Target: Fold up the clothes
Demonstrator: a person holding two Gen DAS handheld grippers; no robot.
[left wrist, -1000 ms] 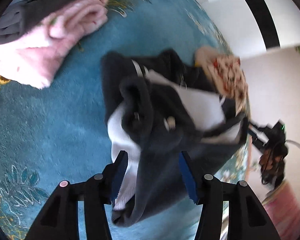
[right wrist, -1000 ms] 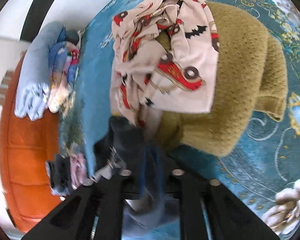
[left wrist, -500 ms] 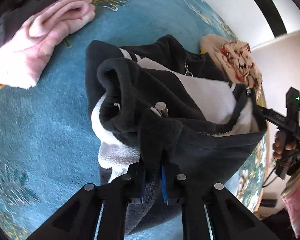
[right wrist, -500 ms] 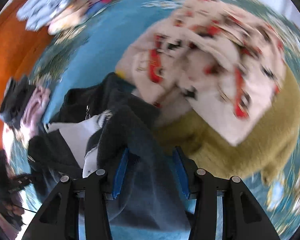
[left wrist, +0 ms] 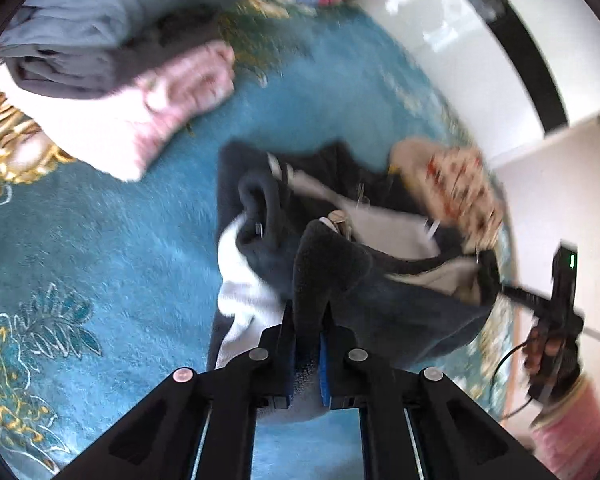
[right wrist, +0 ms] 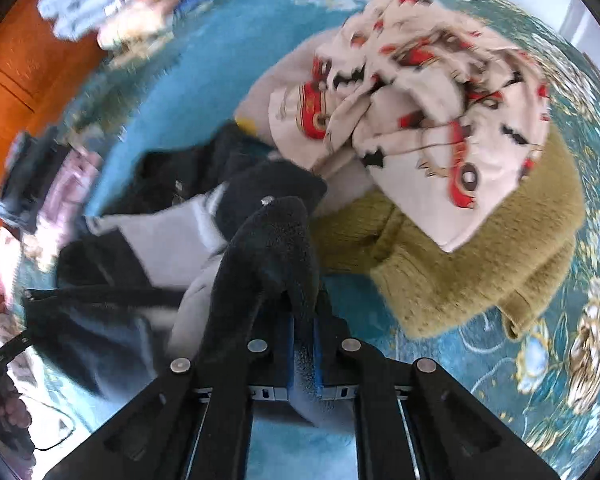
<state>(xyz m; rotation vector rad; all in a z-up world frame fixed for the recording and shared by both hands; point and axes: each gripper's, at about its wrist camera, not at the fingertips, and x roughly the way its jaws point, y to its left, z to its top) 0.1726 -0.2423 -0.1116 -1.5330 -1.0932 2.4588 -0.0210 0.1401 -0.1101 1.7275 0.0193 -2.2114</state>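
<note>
Left wrist view.
- Left gripper [left wrist: 307, 344]: jaws drawn together, clamped on a fold of the dark fleece jacket [left wrist: 400, 304]; blue pads show on either side of the pinched cloth.
- Dark fleece jacket: bunched directly ahead of the fingers, white lining [left wrist: 240, 280] exposed on its left side, resting on the blue carpet [left wrist: 120, 248]. Image blurred.
- Pink folded garment [left wrist: 156, 120]: ahead and to the left, well apart from the jacket, with grey folded clothes [left wrist: 80, 48] lying on top of it.
- Printed cream garment [left wrist: 456, 188]: ahead and to the right, touching the jacket's far edge.
- Right gripper [left wrist: 560, 288]: far right, held by a hand [left wrist: 552, 356] in a pink sleeve [left wrist: 576, 436]; its tip meets the jacket's right edge.

Right wrist view.
- Right gripper [right wrist: 303, 360]: fingers closed on a dark fold of the same jacket [right wrist: 268, 248], blue pads pressed against the cloth.
- Jacket body: extends ahead and to the left, pale lining [right wrist: 160, 236] showing.
- Olive knitted sweater [right wrist: 480, 256]: ahead and to the right, on the carpet [right wrist: 480, 392], just beside the jacket.
- Cream garment with red car print [right wrist: 428, 92]: crumpled on top of the sweater.
- Pile of folded clothes [right wrist: 112, 4]: far ahead to the left, blurred.
</note>
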